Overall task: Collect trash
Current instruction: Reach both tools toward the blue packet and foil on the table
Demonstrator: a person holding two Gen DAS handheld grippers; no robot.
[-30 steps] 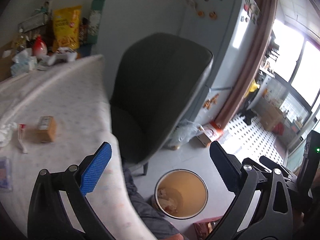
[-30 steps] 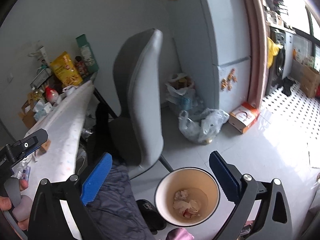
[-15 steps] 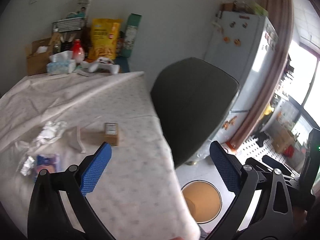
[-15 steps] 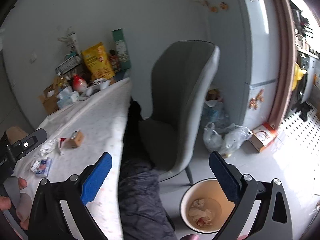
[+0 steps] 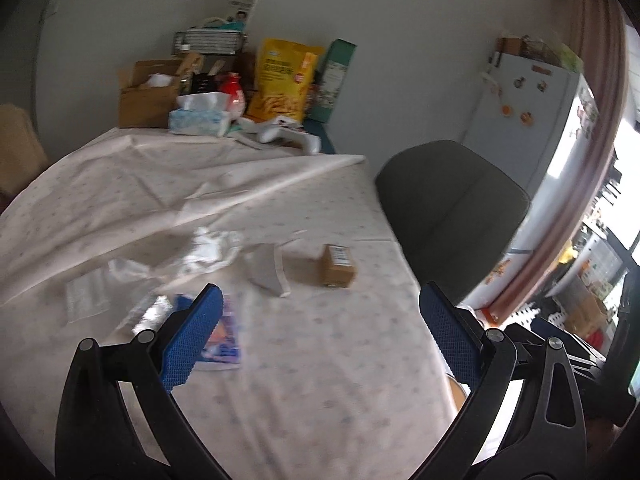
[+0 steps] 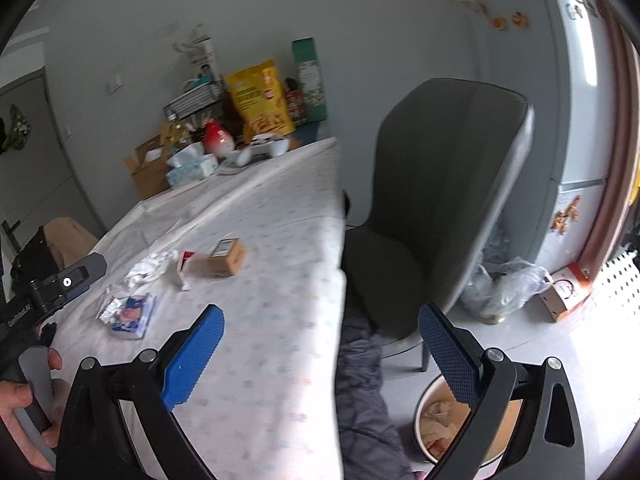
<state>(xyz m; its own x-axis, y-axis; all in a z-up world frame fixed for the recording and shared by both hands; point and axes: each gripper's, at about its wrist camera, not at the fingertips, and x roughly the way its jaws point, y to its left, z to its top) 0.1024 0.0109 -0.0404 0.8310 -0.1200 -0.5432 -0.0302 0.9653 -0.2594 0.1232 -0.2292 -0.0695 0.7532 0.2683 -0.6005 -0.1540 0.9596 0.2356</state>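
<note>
Both grippers hover over the table (image 5: pixel 340 360) with its pale cloth, each with its blue-padded fingers spread wide and nothing between them: the left gripper (image 5: pixel 320 336) above the near middle, the right gripper (image 6: pixel 320 352) over the table's right edge. The trash lies on the left half of the cloth: a crumpled white wrapper (image 5: pixel 208 248), a torn packet (image 5: pixel 270 270) to its right, a small brown box (image 5: pixel 338 266) just right of that, and nearer, a blue-and-foil wrapper (image 6: pixel 128 314) partly hidden by the left finger in the left wrist view. A round bin (image 6: pixel 432 424) with paper in it stands on the floor, near right, below a grey chair (image 6: pixel 448 184)
</note>
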